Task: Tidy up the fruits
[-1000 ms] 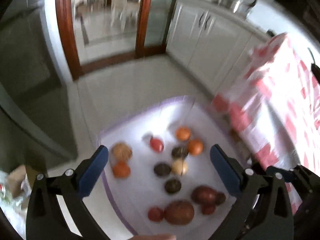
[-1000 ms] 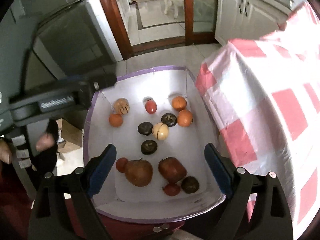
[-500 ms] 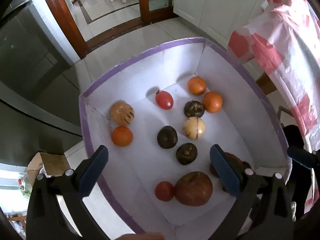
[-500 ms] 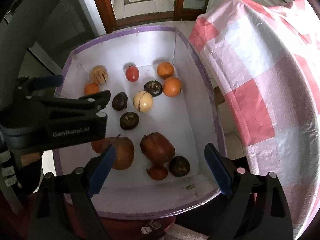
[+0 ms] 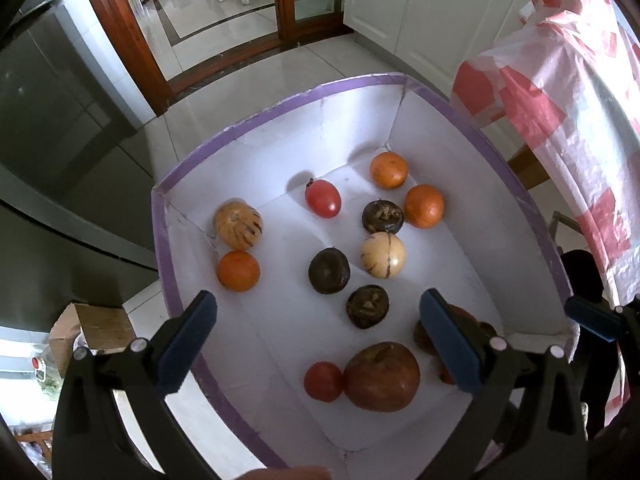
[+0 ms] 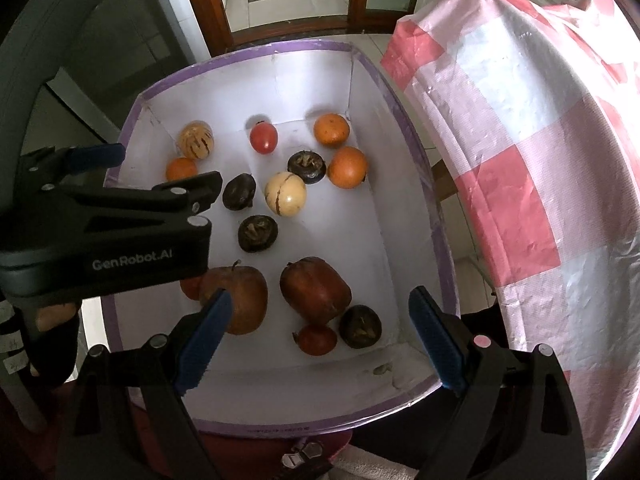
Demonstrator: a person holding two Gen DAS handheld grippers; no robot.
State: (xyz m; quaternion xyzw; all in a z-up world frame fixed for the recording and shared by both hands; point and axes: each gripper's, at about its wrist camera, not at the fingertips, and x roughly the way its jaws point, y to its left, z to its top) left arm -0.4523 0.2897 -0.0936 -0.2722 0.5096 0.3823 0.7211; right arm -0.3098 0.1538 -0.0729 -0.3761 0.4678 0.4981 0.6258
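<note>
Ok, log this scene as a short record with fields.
container: white box with purple rim, fruit loose on its floor
oranges: three, one touching a dark round fruit
largest fruit: two brownish ones, and
left gripper: open, empty, above box
right gripper: open, empty, above box
beside box: red-and-white checked cloth

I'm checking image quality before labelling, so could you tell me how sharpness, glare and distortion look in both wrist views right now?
Left wrist: fruit in the white box is sharp, fisheye bends the purple rim, and the floor tiles beyond carry bright glare. Right wrist: also sharp, with sheen on the checked tablecloth; the left gripper blocks part of the box.
</note>
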